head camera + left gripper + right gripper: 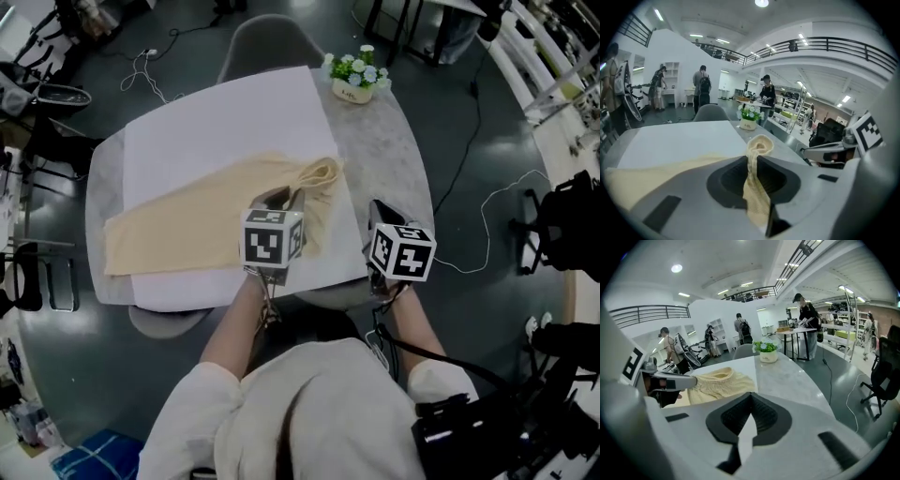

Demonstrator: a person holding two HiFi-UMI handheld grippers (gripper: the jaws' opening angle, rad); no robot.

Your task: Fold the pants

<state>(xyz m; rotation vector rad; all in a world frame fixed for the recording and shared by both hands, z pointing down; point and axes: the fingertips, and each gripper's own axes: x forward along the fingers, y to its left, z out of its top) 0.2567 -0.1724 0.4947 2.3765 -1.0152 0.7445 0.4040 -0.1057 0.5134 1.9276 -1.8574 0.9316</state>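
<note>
The cream pants [187, 220] lie slantwise across a white sheet [216, 122] on the round table [384, 150]. The legs run to the left. The waistband end [319, 173] is bunched and lifted at the right. My left gripper [289, 195] is shut on that waistband, and the fabric [758, 143] runs up out of its closed jaws [753, 159]. My right gripper [378, 208] hovers over bare table just right of the sheet's edge. Its jaws [750, 401] are together, with a thin white sliver between them that I cannot identify. From the right gripper view the waistband [717, 383] hangs from the left gripper [670, 380].
A small pot of flowers [354, 77] stands at the table's far right edge. A grey chair [267, 42] is tucked in behind the table. Cables trail over the dark floor [487, 216]. Several people stand in the hall beyond [701, 89].
</note>
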